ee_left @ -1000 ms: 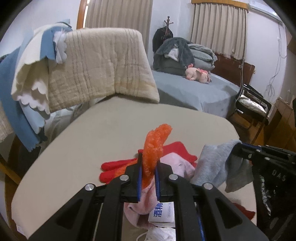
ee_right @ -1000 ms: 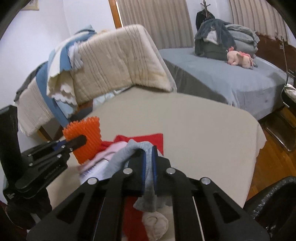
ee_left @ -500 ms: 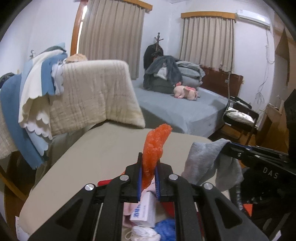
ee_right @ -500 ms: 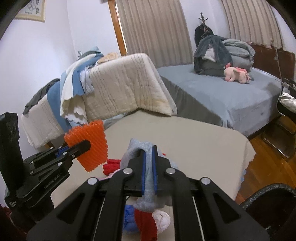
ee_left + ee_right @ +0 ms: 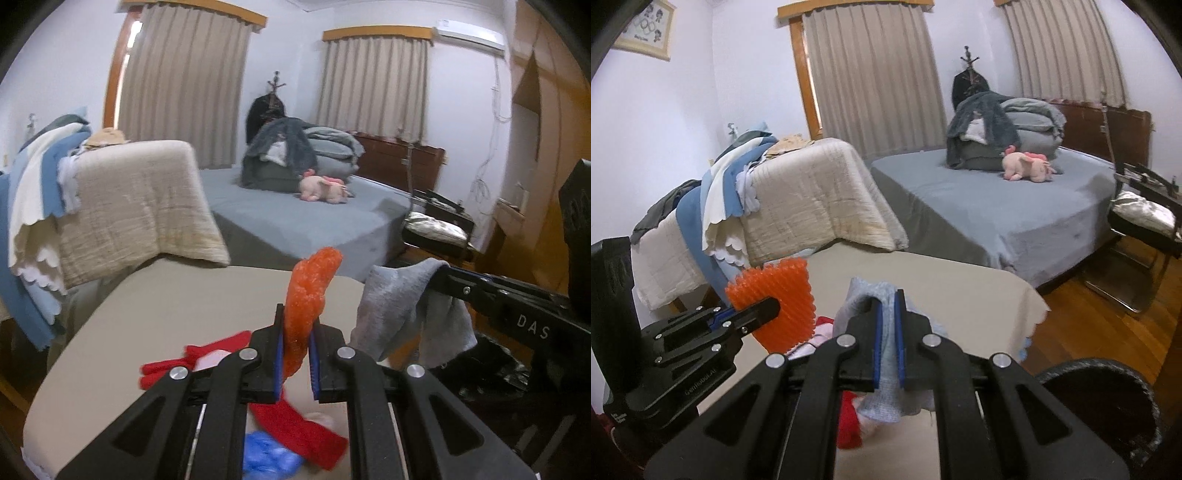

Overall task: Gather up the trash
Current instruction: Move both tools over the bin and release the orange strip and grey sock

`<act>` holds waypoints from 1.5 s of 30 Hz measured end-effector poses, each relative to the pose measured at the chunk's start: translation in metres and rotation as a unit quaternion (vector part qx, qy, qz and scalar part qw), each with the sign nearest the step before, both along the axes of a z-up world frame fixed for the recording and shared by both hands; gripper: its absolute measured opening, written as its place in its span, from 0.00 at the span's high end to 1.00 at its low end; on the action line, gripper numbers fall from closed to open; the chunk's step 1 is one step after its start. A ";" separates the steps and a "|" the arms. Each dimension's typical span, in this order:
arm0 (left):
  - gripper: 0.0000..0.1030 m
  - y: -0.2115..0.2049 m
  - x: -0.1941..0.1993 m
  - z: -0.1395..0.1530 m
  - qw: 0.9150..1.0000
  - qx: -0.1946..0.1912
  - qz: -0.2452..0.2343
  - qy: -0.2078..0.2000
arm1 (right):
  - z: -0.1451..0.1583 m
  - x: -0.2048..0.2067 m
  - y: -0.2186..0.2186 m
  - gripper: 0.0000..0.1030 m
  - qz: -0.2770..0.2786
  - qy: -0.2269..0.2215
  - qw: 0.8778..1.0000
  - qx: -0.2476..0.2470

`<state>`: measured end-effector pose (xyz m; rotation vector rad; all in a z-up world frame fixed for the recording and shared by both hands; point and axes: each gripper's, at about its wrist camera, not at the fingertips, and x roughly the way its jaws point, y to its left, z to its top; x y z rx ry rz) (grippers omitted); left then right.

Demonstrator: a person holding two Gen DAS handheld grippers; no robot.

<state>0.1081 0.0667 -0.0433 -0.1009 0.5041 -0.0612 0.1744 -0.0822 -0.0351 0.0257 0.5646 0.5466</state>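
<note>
Dim, even indoor light; fisheye-bent edges, slight motion blur.

Home bedroom. Bed (image 5: 997, 199) w/ grey sheet at 1 o'clock, pink plush toy (image 5: 1028, 166) and folded bedding pile (image 5: 1001, 129) on it. Beige curtains (image 5: 871, 74) at 12, coat stand (image 5: 969, 74) in the corner, framed pic (image 5: 646, 29) at 10, AC unit (image 5: 469, 35) on the wall, wood floor (image 5: 1082, 314) at 3.

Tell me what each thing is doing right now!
Left gripper: shut on orange pad.
Orange pad: held up, off the table.
Right gripper: shut on grey cloth.
Grey cloth: hanging, lifted.
Red glove: lying on the table.
Bin: open.
Curtains: closed.
</note>
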 end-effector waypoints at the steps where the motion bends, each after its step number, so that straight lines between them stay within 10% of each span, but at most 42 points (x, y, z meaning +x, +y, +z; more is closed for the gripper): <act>1: 0.89 -0.006 -0.001 0.000 1.000 0.000 -0.007 0.000 | 0.000 -0.003 -0.006 0.94 -0.005 -0.001 1.000 -0.001; 25: 0.89 -0.176 0.011 -0.029 0.981 -0.028 -0.188 0.032 | -0.029 -0.051 -0.182 0.94 -0.182 0.022 0.982 -0.044; 45: 0.89 -0.250 0.032 -0.075 0.965 -0.021 -0.248 0.083 | -0.082 -0.044 -0.242 0.94 -0.239 0.078 0.967 -0.053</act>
